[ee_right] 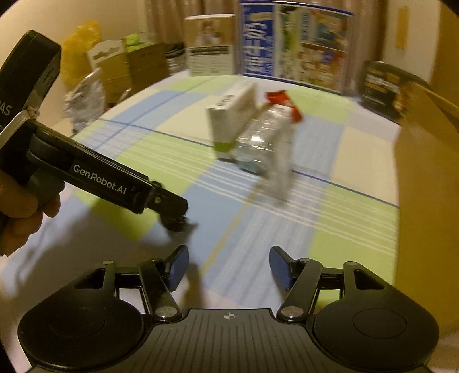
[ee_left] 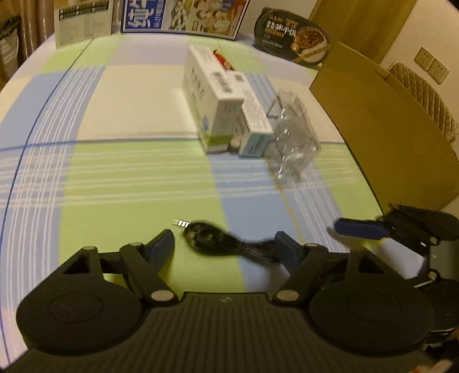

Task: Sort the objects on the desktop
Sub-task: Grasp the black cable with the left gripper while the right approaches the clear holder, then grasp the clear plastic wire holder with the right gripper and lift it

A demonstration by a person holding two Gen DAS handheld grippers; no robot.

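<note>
A black coiled cable [ee_left: 212,239] with a metal jack plug [ee_left: 180,222] lies on the checked tablecloth [ee_left: 129,186]. My left gripper [ee_left: 223,248] stands open astride it. The cable's right end runs up to the right finger, and the left finger is clear of it. A blue fingertip [ee_left: 358,229] of the right gripper pokes in at the right. In the right wrist view my right gripper [ee_right: 229,269] is open over the cloth with nothing between its fingers. The left gripper's body [ee_right: 109,183] reaches in from the left, held by a hand [ee_right: 17,218].
Two white boxes [ee_left: 212,94], a red packet [ee_left: 223,58] and a crumpled clear plastic bag [ee_left: 295,137] sit together mid-table. A cardboard box [ee_left: 387,129] stands at the right. An oval dark food pack [ee_left: 292,34] and printed boxes [ee_left: 183,14] line the far edge.
</note>
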